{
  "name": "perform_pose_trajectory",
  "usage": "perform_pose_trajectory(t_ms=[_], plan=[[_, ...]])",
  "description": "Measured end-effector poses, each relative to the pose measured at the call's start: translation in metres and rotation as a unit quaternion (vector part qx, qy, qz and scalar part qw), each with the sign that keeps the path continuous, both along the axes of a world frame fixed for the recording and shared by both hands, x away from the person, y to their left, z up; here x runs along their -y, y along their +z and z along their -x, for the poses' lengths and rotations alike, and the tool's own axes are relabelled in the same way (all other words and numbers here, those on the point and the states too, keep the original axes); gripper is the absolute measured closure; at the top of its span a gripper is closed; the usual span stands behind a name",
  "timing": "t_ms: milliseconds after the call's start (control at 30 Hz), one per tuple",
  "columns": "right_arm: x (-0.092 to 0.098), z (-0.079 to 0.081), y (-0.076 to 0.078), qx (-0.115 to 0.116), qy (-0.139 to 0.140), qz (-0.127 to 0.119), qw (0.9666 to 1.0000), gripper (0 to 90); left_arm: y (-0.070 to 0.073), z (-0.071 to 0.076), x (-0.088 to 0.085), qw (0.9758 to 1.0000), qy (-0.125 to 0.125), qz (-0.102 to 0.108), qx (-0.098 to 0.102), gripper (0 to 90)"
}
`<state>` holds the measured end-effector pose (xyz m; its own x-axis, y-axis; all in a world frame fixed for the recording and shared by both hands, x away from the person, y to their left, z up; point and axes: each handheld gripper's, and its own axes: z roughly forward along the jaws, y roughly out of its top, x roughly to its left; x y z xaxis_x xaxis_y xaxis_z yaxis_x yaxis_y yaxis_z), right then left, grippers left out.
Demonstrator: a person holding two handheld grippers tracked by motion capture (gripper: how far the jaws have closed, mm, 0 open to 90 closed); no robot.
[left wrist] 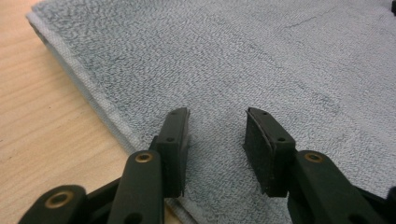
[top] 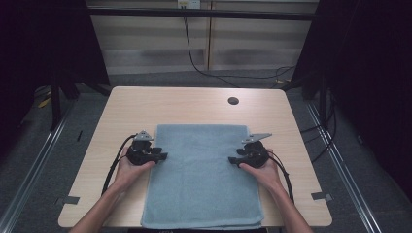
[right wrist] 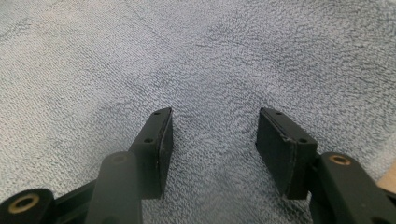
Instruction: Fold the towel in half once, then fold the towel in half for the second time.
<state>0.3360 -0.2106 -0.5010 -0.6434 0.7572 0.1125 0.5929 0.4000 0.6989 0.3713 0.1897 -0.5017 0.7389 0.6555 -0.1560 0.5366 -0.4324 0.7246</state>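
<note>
My left gripper (top: 164, 156) stood partly open over the left edge of the flat, folded grey-blue terry towel (top: 201, 174), gripping nothing. The towel lay mid-surface on the pale wooden surface (top: 194, 104). My right gripper (top: 232, 161) gaped empty over its right edge.

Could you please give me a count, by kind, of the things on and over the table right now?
Towel, blue-grey, lying flat: 1
Hand-held gripper, black: 2, the left hand-held gripper and the right hand-held gripper, each with open jaws over a side edge of the towel
Table, light wood: 1
Total: 4
</note>
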Motion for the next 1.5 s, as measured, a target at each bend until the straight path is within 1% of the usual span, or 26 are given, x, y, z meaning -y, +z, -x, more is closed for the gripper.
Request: perform_pose_trajectory(t_ms=[67,133,167,200,267,333,367,500,567,600,633,667,700,767,900,1000,1067,1100,1133,1233,1267,1333,1367,1400,1433,1500], plan=[[-0.003,0.005,0.000,0.002,-0.002,0.008,1.0000,45.5,-0.001,0.004,0.000,1.0000,-0.002,0.001,0.004,59.1],[-0.003,0.011,0.001,-0.008,0.003,0.000,1.0000,45.2,-0.002,0.011,-0.003,0.9999,-0.011,0.005,0.006,59.0],[-0.003,0.015,0.001,-0.009,0.009,0.001,0.9999,45.2,-0.002,0.014,-0.005,0.9999,-0.013,0.006,0.006,59.0],[-0.003,0.018,0.001,-0.007,0.011,-0.002,0.9999,45.2,-0.002,0.017,-0.007,0.9998,-0.017,0.012,0.000,59.1],[-0.003,0.027,0.000,-0.007,0.019,-0.008,0.9998,45.5,-0.003,0.022,-0.011,0.9997,-0.018,0.019,0.000,59.1],[-0.002,0.032,0.000,-0.009,0.022,-0.013,0.9996,45.6,-0.003,0.027,-0.011,0.9996,-0.022,0.019,0.001,59.1],[-0.002,0.034,0.001,-0.011,0.025,-0.011,0.9996,45.7,-0.002,0.029,-0.012,0.9996,-0.023,0.018,0.000,59.1],[0.003,0.043,0.000,-0.016,0.029,-0.029,0.9990,46.0,-0.002,0.042,-0.015,0.9992,-0.034,0.022,-0.005,59.1],[0.004,0.047,0.000,-0.018,0.030,-0.026,0.9991,45.9,-0.002,0.052,-0.017,0.9988,-0.044,0.022,-0.006,59.1],[0.002,0.050,0.000,-0.014,0.032,-0.021,0.9992,45.9,-0.002,0.059,-0.018,0.9987,-0.049,0.017,0.001,59.1],[0.000,0.055,0.001,-0.010,0.033,-0.016,0.9993,45.9,-0.002,0.062,-0.019,0.9987,-0.049,0.017,0.000,59.2],[0.000,0.055,0.001,-0.010,0.033,-0.016,0.9993,45.9,-0.002,0.062,-0.019,0.9987,-0.049,0.017,0.000,59.2],[-0.001,0.062,0.001,-0.005,0.034,-0.010,0.9993,45.9,-0.002,0.066,-0.021,0.9984,-0.052,0.023,-0.003,59.2],[0.000,0.066,0.001,-0.009,0.039,-0.018,0.9990,45.9,-0.002,0.070,-0.022,0.9983,-0.049,0.029,-0.007,59.2],[0.002,0.076,0.001,-0.017,0.043,-0.030,0.9985,46.0,0.000,0.085,-0.022,0.9982,-0.055,0.020,-0.008,59.2],[0.002,0.083,0.002,-0.019,0.048,-0.026,0.9983,46.0,0.000,0.095,-0.022,0.9980,-0.062,0.016,-0.006,59.1],[0.001,0.089,0.002,-0.017,0.050,-0.027,0.9982,46.1,0.001,0.099,-0.025,0.9975,-0.065,0.023,-0.017,59.1],[0.001,0.092,0.002,-0.020,0.052,-0.023,0.9982,46.1,0.001,0.099,-0.025,0.9975,-0.065,0.023,-0.017,59.2],[0.000,0.095,0.003,-0.020,0.055,-0.023,0.9980,46.1,0.001,0.104,-0.027,0.9972,-0.071,0.020,-0.012,59.3],[0.000,0.103,0.004,-0.027,0.059,-0.024,0.9976,46.1,0.002,0.112,-0.026,0.9969,-0.077,0.016,-0.012,59.1],[0.000,0.103,0.004,-0.027,0.059,-0.024,0.9976,46.1,0.002,0.112,-0.026,0.9969,-0.077,0.016,-0.012,57.9],[0.002,0.101,0.006,-0.031,0.063,-0.028,0.9971,48.9,0.002,0.110,-0.026,0.9963,-0.079,0.027,-0.022,54.9],[0.004,0.097,0.009,-0.031,0.059,-0.039,0.9970,48.6,0.003,0.107,-0.027,0.9960,-0.080,0.031,-0.026,54.1],[0.008,0.093,0.013,-0.022,0.050,-0.043,0.9976,48.4,0.004,0.105,-0.027,0.9957,-0.079,0.039,-0.030,52.9],[0.012,0.088,0.017,-0.014,0.046,-0.044,0.9979,48.5,0.005,0.104,-0.027,0.9959,-0.078,0.040,-0.025,52.7],[0.021,0.075,0.025,0.002,0.025,-0.042,0.9988,50.2,0.005,0.101,-0.026,0.9957,-0.077,0.043,-0.028,52.7]])
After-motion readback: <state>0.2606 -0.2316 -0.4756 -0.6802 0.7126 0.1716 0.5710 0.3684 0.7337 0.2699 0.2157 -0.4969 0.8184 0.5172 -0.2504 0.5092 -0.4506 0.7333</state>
